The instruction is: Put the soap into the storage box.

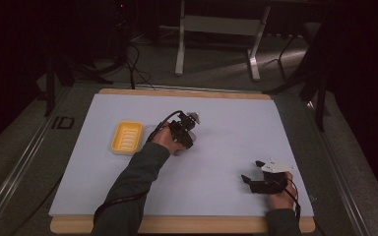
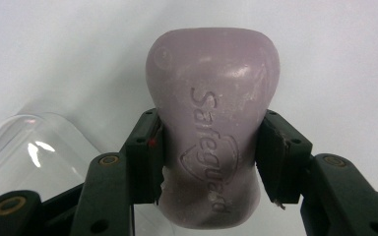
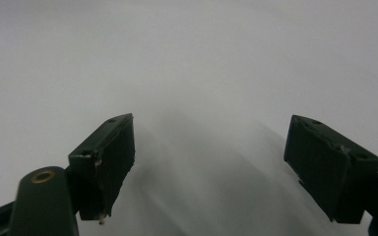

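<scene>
I have the soap bar pinched in my left gripper; the two pads press on its narrowed waist from either side, so the jaws are held narrow on the bar and not wider. In the left gripper view the bar's long axis runs straight away from me, from six o'clock to twelve o'clock, along the line of the jaws, and the stamped lettering reads down that same axis. Its broad rounded end points to twelve o'clock, well past the pads; the other end sits back between the gripper's arms. A clear plastic lid lies at about eight o'clock from the bar, low and to the side.

From the high view, my left gripper is over the middle of the white mat, and the yellow soap dish lies just beside it at about nine o'clock. I judge that the dish is where the bar should go, so the move turns on that short sideways shift. The dish's long axis runs roughly twelve to six.

My right gripper rests well apart, at about four o'clock from the left one, jaws spread wide and holding nothing. The left is by far the nearer to the dish.
</scene>
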`<action>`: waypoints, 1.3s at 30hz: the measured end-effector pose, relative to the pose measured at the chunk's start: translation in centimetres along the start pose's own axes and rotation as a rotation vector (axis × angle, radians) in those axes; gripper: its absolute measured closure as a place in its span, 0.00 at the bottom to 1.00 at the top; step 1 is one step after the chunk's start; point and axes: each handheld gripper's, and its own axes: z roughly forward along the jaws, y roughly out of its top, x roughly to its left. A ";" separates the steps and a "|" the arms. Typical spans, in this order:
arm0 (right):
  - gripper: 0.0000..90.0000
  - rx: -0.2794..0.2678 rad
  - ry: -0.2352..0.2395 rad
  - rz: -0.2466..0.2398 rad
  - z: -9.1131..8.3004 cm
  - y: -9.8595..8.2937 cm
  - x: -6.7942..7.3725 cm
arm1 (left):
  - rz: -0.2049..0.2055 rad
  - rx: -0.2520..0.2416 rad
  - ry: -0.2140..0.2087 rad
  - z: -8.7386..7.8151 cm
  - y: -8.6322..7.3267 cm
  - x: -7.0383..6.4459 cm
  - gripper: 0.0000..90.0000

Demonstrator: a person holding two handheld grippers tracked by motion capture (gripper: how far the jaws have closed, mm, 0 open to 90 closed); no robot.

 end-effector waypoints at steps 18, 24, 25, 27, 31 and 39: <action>0.21 0.000 0.000 0.000 0.0 0.0 0.0 | 0.000 -0.015 0.014 -1.7 -0.4 0.6 0.55; 0.21 0.000 -0.001 0.000 0.0 0.0 0.0 | -0.014 -0.024 0.013 -2.2 -0.8 1.2 0.55; 0.21 0.000 -0.001 0.000 0.0 0.0 0.0 | -0.018 -0.026 0.012 -2.3 -0.9 1.3 0.55; 0.21 0.000 -0.001 0.000 0.0 0.0 0.0 | -0.016 -0.024 0.010 -2.4 -1.0 1.4 0.55; 0.21 0.001 -0.002 -0.001 0.0 0.0 0.0 | -0.033 -0.030 0.016 -2.7 -1.5 2.2 0.55; 0.21 0.000 -0.003 -0.001 0.0 0.0 0.0 | -0.046 -0.025 0.021 -3.0 -2.3 3.0 0.55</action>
